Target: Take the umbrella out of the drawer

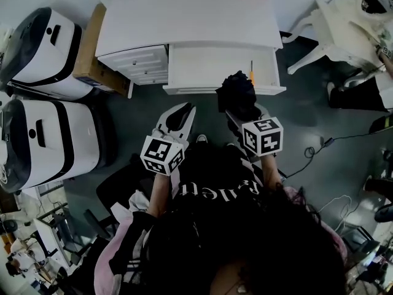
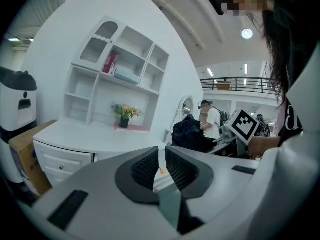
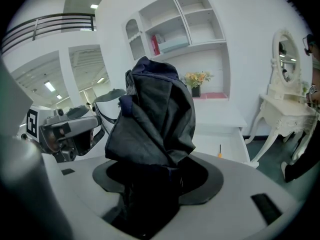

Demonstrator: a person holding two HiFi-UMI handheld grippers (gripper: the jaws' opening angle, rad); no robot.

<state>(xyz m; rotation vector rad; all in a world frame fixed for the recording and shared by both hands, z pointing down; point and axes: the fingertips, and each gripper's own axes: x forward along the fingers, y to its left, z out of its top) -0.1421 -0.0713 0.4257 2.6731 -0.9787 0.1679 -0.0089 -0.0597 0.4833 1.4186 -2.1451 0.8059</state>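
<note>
Holding a gripper in each hand, a person stands at the front edge of a white desk (image 1: 184, 23), where one drawer (image 1: 209, 66) is pulled out. The right gripper (image 1: 244, 117) is clamped on a dark folded umbrella (image 1: 238, 94), which is up out of the drawer, over its front edge. The left gripper (image 1: 178, 117) is off to the side with its jaws almost together and nothing between them, and a small orange pen (image 1: 251, 74) lies in the drawer's right corner.
</note>
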